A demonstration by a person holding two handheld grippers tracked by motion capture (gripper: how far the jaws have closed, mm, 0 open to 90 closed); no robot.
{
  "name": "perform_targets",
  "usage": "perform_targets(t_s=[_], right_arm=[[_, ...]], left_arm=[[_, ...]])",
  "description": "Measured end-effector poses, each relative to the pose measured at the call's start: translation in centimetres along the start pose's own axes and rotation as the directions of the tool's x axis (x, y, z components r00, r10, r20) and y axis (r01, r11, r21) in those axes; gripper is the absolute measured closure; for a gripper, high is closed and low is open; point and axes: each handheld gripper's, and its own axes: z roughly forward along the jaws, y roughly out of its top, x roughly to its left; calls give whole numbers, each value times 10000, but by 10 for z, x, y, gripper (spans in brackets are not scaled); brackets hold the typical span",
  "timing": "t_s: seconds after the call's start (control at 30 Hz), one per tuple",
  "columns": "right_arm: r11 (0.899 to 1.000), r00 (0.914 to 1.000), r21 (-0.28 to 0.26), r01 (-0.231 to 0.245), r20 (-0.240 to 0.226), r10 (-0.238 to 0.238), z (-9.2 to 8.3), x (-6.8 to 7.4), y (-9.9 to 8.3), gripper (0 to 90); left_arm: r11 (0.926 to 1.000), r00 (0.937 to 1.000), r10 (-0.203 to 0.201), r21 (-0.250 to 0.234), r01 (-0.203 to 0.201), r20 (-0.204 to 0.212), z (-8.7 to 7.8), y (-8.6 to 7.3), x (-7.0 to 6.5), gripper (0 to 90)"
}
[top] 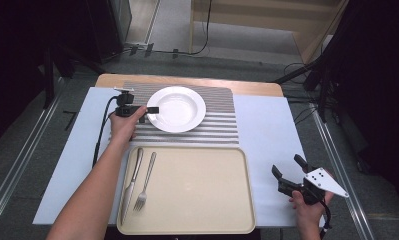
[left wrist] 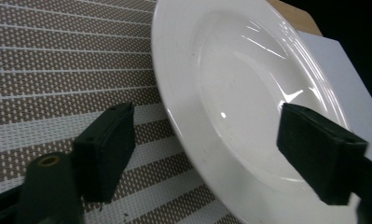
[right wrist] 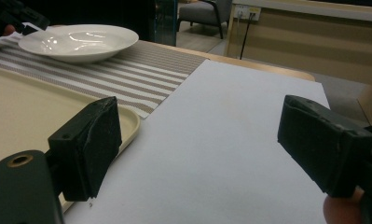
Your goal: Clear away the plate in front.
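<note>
We see left gripper (top: 146,112) jaws parted, straddling plate (top: 176,108) rim at its left edge: one jaw over mat (top: 217,131), other over plate bowl; pads not pressing rim. Plate sits on striped mat, at far middle of worktop (top: 267,125). Our right gripper (top: 288,172) jaws released, wide apart, nothing between, over white sheet near right edge, just beside tray (top: 197,187). Tray nearest us; knife (top: 132,182) and fork (top: 146,181) lie side by side at its left.
</note>
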Motion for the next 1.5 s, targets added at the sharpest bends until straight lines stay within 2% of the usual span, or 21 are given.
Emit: perform_targets(t_s=[0.03, 0.2, 0.3, 0.47, 0.53, 0.77, 0.9, 0.93, 1.07, 1.27, 1.33, 1.37, 1.47, 1.5], right_arm=[[10000, 10000, -6, 6, -7, -6, 0, 0, 0, 138], [10000, 10000, 40, 7, -27, -7, 1, 0, -1, 138], [10000, 10000, 51, -12, -28, 12, 1, 0, -1, 138], [10000, 10000, 58, -8, -27, 8, 2, 0, -1, 138], [10000, 10000, 78, 9, -21, -9, 2, 0, -1, 138], [9999, 10000, 114, -15, -29, 15, 4, -1, -2, 138], [9999, 10000, 133, -6, -29, 7, 5, 0, -2, 138], [9999, 10000, 128, 3, -25, -3, 5, 0, -2, 138], [9998, 10000, 172, -17, -36, 17, 5, 0, -2, 138], [9998, 10000, 186, 13, -43, -12, 6, 1, -2, 139], [9998, 10000, 185, 9, -47, -8, 6, 1, -2, 139], [9998, 10000, 188, 19, -55, -18, 6, 1, -2, 139], [9998, 10000, 192, 23, -34, -23, 6, 0, -3, 139], [9998, 10000, 206, 13, -32, -12, 7, 0, -3, 139]], left_arm=[[9999, 9999, -164, 21, 164, 13, 2, 1, 0, 243], [9988, 9988, -490, -7, 490, 14, 8, 3, -2, 380], [9970, 9971, -763, 95, 763, -13, 13, 3, -2, 424], [9961, 9961, -871, 120, 873, -142, 17, 4, -3, 494], [9959, 9953, -882, 165, 889, -403, 18, 5, -5, 521], [9950, 9939, -978, 164, 988, -503, 20, 6, -5, 541], [9948, 9926, -950, 285, 974, -759, 20, 7, -7, 563], [9940, 9893, -987, 357, 1030, -1070, 19, 8, -9, 579], [9950, 9873, -887, 331, 938, -1319, 20, 7, -13, 592], [9924, 9868, -1136, 345, 1183, -1155, 19, 7, -12, 579], [9856, 9847, -1643, 317, 1663, -589, 18, 7, -12, 566], [9860, 9860, -1629, 304, 1641, -363, 18, 7, -12, 567], [9880, 9865, -1411, 518, 1456, -828, 20, 6, -14, 574], [9870, 9861, -1480, 514, 1521, -758, 21, 5, -13, 577]])
